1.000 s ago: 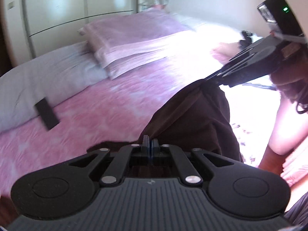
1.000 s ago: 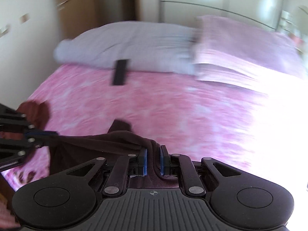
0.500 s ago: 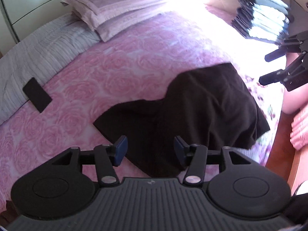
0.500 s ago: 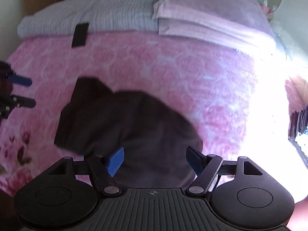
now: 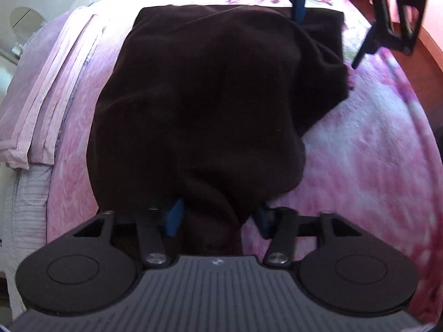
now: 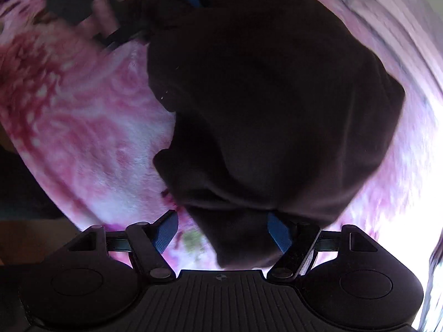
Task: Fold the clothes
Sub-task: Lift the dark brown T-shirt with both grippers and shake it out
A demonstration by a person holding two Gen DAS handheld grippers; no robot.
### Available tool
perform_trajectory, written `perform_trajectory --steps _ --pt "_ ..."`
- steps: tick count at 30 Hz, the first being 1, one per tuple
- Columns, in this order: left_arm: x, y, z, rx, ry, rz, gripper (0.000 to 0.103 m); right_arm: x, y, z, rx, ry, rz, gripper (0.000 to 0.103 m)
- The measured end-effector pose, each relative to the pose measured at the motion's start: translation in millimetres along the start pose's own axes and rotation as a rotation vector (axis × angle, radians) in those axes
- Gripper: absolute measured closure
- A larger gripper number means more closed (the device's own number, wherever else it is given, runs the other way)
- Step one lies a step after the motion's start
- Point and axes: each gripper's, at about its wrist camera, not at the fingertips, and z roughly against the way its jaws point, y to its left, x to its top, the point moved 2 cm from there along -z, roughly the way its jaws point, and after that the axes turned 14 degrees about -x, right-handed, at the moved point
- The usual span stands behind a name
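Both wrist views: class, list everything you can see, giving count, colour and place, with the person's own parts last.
dark brown garment: one, dark brown, lying rumpled on the bedspread between the two grippers.
bedspread: one, pink with a rose pattern, covering the bed.
pillows: a pale pink stack at the left edge of the left wrist view.
left hand-held gripper: one, black with blue pads, open, an end of the garment between its fingers.
right hand-held gripper: one, black with blue pads, open around the opposite end.
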Motion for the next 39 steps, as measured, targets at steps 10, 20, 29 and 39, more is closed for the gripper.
perform_trajectory --steps 10,20,29,39 --pt "17.8 97.3 120.8 0.141 -0.198 0.338 0.096 -25.3 -152.5 75.7 -0.141 -0.215 -0.279 0.101" --pt "71.0 89.9 270.7 0.318 -0.443 0.22 0.098 -15.2 -214.1 259.6 -0.535 -0.422 -0.59 0.101" --pt "85.7 69.0 471.6 0.529 -0.679 0.089 0.097 14.3 -221.4 468.7 -0.846 -0.754 -0.624 0.101" --pt "130.8 157.0 471.0 0.559 -0.626 0.17 0.097 92.6 -325.7 454.8 -0.915 -0.863 -0.564 0.101"
